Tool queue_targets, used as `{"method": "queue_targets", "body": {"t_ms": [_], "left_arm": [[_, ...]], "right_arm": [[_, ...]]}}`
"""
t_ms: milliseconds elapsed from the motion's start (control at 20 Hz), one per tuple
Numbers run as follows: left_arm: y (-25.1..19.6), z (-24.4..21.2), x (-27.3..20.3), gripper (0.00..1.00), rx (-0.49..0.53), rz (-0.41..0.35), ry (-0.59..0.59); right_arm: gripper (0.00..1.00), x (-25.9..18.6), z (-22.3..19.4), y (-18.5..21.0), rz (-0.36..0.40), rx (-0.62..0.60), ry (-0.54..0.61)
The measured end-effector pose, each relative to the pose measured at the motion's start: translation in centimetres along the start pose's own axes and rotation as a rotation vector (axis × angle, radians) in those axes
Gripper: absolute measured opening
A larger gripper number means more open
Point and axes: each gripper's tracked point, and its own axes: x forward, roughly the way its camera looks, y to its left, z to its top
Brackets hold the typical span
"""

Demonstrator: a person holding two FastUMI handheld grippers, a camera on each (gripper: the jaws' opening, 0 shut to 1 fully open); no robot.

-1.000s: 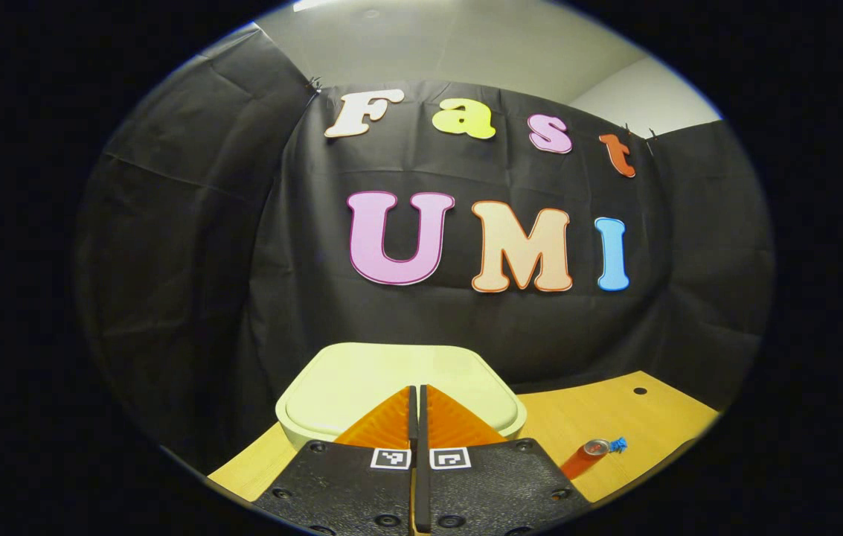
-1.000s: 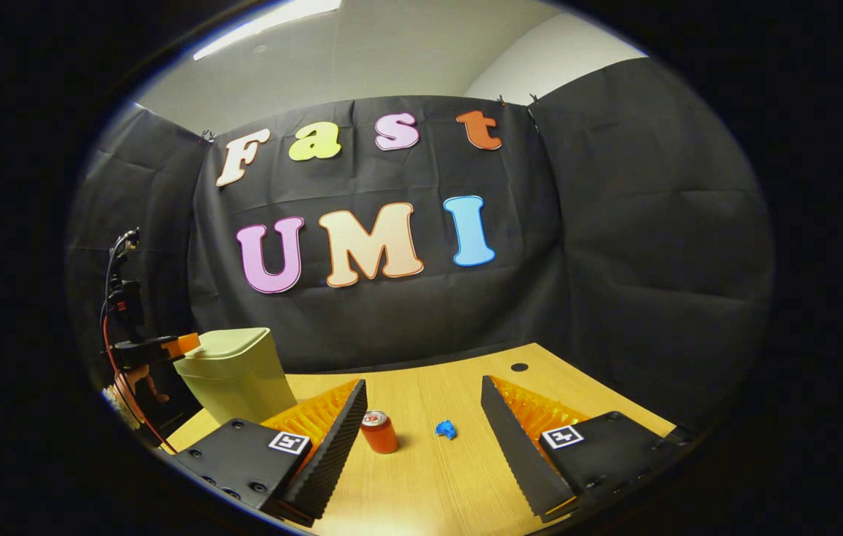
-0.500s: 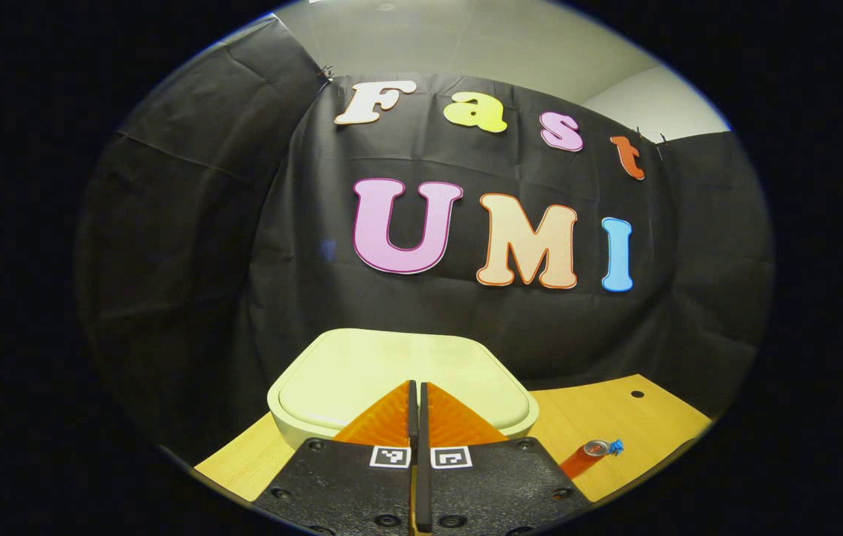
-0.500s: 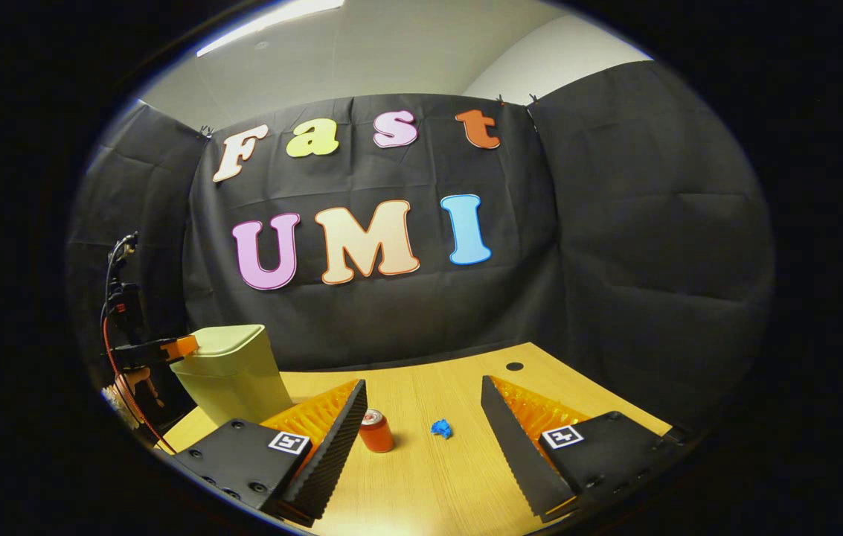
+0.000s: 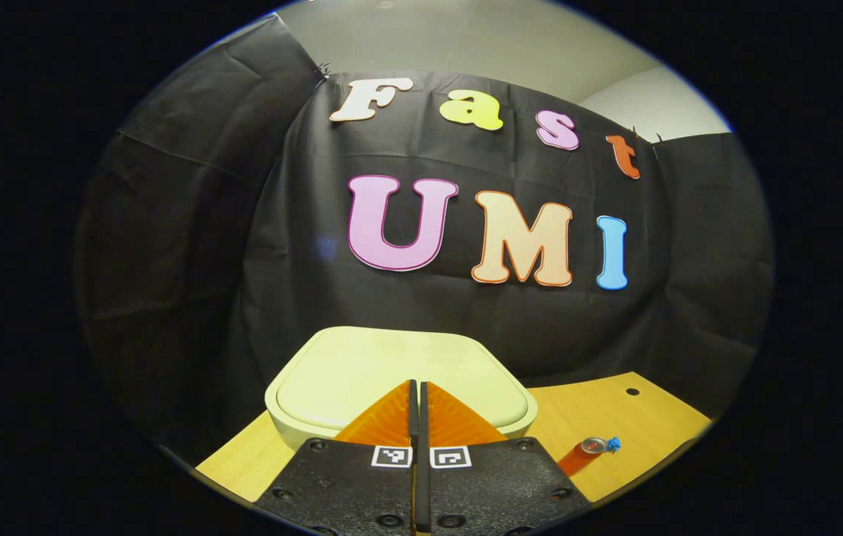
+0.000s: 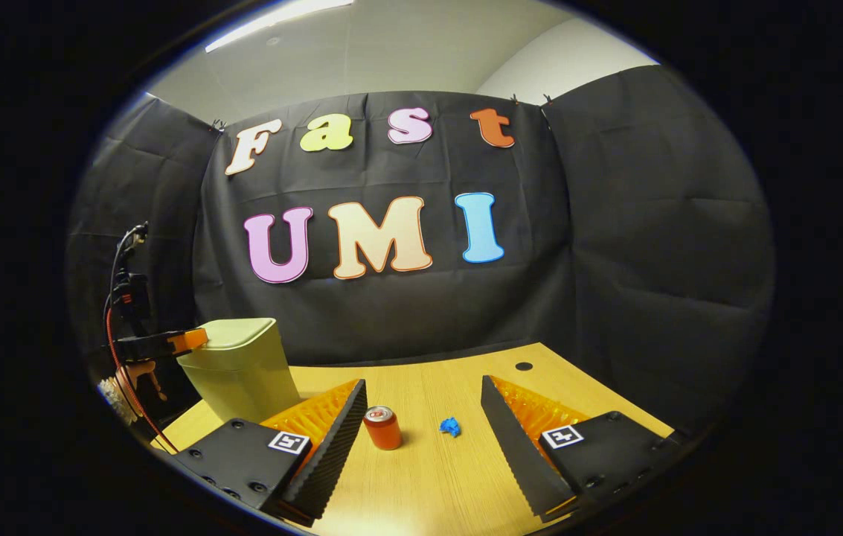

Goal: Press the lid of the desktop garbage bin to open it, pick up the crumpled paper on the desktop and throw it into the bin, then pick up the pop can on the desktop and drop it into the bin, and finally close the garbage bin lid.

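The pale green bin (image 6: 242,368) stands at the table's left with its lid (image 5: 399,372) down. My left gripper (image 5: 417,385) is shut with nothing between its fingers, and its tips rest over the lid's near edge; whether they touch it I cannot tell. In the right gripper view that gripper (image 6: 194,340) reaches the bin's top from the left. An orange pop can (image 6: 382,427) stands upright mid-table, with a small blue crumpled paper (image 6: 450,426) just right of it. My right gripper (image 6: 421,391) is open, hovering short of both; the can is near its left finger.
The wooden table (image 6: 436,476) has a small round cable hole (image 6: 523,366) near its far edge. Black cloth walls close the booth behind and at both sides. A cable and a hand holding the left gripper (image 6: 127,372) sit left of the bin.
The left gripper has come slightly closer over the bin lid, which looks larger now. The right gripper view shifted a little; the can and paper stay put.
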Motion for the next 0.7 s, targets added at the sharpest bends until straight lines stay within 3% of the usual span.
{"method": "queue_targets", "body": {"t_ms": [100, 150, 300, 500, 550, 700], "left_arm": [[0.0, 0.3, 0.0, 0.0, 0.024, 0.003, 0.002], [-0.1, 0.2, 0.0, 0.0, 0.035, 0.005, 0.013], [-0.3, 0.6, -0.5, 0.0, 0.044, 0.002, 0.016], [-0.4, 2.5, -1.5, 0.0, 0.055, 0.009, -0.027], [-0.5, 3.3, -1.7, 0.0, 0.061, 0.008, -0.042], [-0.2, 5.5, -2.8, 0.0, 0.066, 0.016, -0.086]], "right_arm": [[0.97, -0.1, -0.1, -0.1, -0.006, 0.0, 0.003], [0.92, -0.1, -0.4, -0.3, -0.008, 0.0, 0.005], [0.97, -0.2, -0.7, -0.4, -0.009, 0.005, 0.016], [0.97, -0.3, -1.0, -0.4, -0.003, 0.005, 0.018], [0.93, -0.3, -1.1, -0.3, 0.003, 0.007, 0.022], [0.97, -0.1, -1.4, 0.0, 0.02, 0.016, 0.029]]}}
